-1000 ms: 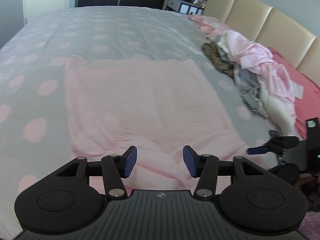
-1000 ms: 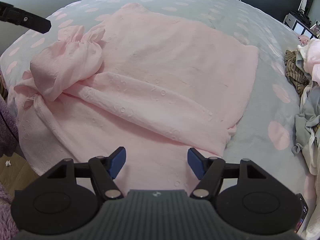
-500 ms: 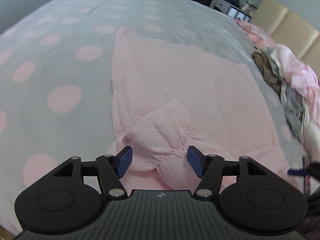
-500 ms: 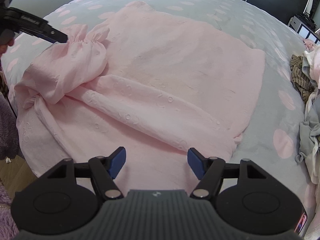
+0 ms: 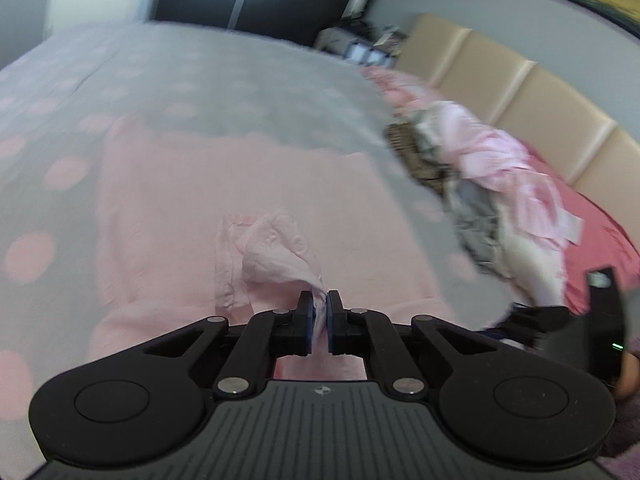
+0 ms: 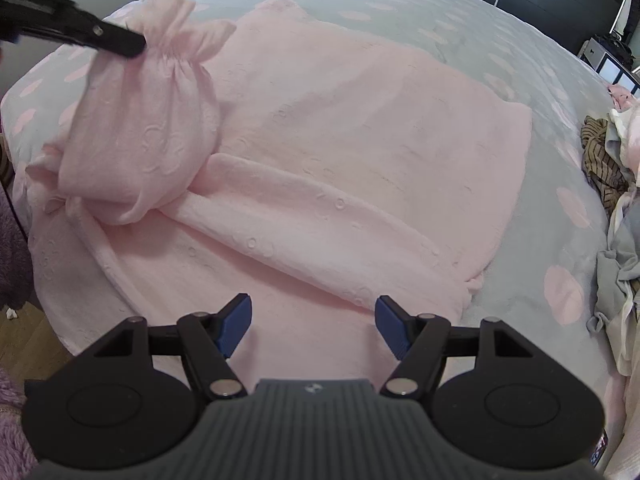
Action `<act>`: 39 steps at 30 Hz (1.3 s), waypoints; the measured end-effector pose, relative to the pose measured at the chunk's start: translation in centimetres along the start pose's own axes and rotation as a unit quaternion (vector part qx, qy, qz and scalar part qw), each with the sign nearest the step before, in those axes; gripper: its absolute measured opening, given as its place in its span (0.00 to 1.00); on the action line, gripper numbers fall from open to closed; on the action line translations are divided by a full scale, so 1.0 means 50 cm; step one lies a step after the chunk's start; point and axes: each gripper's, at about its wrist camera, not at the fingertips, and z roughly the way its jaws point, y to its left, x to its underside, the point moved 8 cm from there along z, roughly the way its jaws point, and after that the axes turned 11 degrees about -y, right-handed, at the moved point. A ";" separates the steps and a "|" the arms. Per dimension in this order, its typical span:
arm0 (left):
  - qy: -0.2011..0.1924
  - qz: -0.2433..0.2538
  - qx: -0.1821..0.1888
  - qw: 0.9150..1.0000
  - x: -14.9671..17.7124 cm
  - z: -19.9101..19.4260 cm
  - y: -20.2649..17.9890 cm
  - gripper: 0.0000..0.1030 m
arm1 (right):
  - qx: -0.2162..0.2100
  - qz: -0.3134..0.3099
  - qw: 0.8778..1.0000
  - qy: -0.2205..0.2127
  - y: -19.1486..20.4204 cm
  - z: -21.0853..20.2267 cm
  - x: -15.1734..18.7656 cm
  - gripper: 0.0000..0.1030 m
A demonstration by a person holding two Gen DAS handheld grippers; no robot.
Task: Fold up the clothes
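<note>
Pink embroidered garment (image 6: 360,168) lies flat mid-frame on the polka-dot bedspread (image 6: 460,20), long axis lower left to upper right. Left gripper (image 5: 319,306) pinches its gathered sleeve cuff (image 6: 176,40); right gripper (image 6: 313,322) gapes empty. No legible writing.

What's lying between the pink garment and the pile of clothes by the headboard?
Only bare grey bedspread with pink dots separates the pink garment from the clothes pile; the right wrist view shows it best.
</note>
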 end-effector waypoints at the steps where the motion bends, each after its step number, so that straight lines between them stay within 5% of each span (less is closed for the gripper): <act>1: -0.004 0.013 0.020 1.000 -0.003 -0.001 -0.030 0.04 | 0.004 0.002 1.000 0.001 -0.005 -0.001 0.000 0.69; 6: 0.020 0.056 0.093 0.994 0.026 0.031 -0.144 0.04 | 0.029 0.028 0.999 -0.001 -0.045 -0.014 -0.003 0.69; 12: 0.105 0.097 0.135 0.980 0.138 0.084 -0.219 0.05 | 0.074 0.029 0.996 0.030 -0.082 -0.020 0.028 0.69; 15: 0.177 0.115 0.172 0.962 0.201 0.088 -0.244 0.24 | 0.093 0.027 0.994 0.051 -0.096 -0.018 0.058 0.69; 17: 0.185 0.130 0.180 0.957 0.221 0.079 -0.252 0.36 | 0.097 0.031 0.993 0.059 -0.103 -0.018 0.075 0.69; 23: 0.179 0.112 0.188 0.959 0.203 0.050 -0.236 0.46 | 0.107 0.050 0.993 0.022 -0.117 -0.045 0.071 0.69; 31: 0.160 0.113 0.110 0.974 0.136 -0.010 -0.135 0.51 | 0.057 0.117 0.990 -0.048 -0.119 -0.083 0.020 0.69; 39: 0.166 0.144 -0.068 0.973 0.131 -0.054 0.036 0.53 | -0.048 0.165 0.985 -0.025 -0.045 -0.068 0.004 0.69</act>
